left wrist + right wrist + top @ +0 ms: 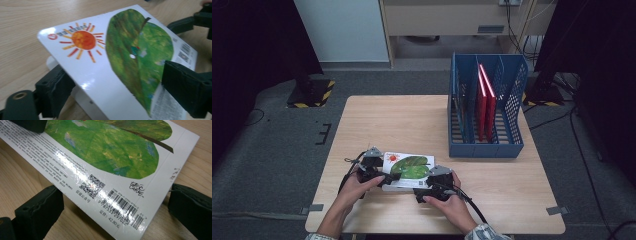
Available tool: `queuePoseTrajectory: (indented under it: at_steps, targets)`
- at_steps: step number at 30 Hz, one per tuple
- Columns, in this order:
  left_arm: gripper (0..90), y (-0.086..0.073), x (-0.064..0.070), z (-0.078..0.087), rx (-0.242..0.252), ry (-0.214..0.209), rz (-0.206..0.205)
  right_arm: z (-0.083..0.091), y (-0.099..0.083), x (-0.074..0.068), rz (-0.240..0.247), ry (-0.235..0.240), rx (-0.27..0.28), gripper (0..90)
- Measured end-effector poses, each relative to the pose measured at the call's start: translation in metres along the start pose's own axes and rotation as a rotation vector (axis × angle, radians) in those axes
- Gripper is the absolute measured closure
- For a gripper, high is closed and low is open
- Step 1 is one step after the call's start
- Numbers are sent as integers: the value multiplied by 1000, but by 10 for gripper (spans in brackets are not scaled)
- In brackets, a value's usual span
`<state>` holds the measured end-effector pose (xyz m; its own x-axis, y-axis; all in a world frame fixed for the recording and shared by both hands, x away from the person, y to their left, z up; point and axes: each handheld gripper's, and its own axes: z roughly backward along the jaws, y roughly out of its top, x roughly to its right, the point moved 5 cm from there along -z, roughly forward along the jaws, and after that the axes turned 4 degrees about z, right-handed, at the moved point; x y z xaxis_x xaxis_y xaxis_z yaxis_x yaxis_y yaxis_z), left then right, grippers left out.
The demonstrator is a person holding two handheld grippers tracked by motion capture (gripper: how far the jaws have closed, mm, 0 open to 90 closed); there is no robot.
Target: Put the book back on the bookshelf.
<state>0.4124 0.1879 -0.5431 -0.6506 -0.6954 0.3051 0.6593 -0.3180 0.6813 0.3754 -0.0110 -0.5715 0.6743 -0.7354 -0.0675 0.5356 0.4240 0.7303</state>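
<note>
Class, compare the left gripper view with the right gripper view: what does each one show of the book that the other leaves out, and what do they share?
Left gripper view: the orange sun on the book, and a small hole in the leaf. Right gripper view: the barcode, the QR code and a printed price near the book's corner. Both: the green leaf, the white glossy cover, the wooden table, and black jaws on either side of the book.

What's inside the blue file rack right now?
The blue file rack holds two red books standing upright in a middle slot. The other slots look empty, though the dividers hide parts of them.
</note>
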Motion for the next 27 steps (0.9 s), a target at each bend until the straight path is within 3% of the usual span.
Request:
queuePoseTrajectory:
  at_steps: [3,11,16,22,27]
  targets:
    - [120,-2,3,-1,-8,-18,-10,0,0,0,5,0,-2,5]
    - [157,-1,0,-9,-7,-68,46,-1,0,1,25,-6,-7,9]
    - [208,-1,-1,-8,-19,-111,39,-1,0,1,25,-6,-5,13]
    - [62,-4,-1,-9,-30,-88,-22,-1,0,1,35,-8,-8,18]
    - [57,-4,-1,-9,-28,-74,-31,0,-1,2,48,-9,-12,30]
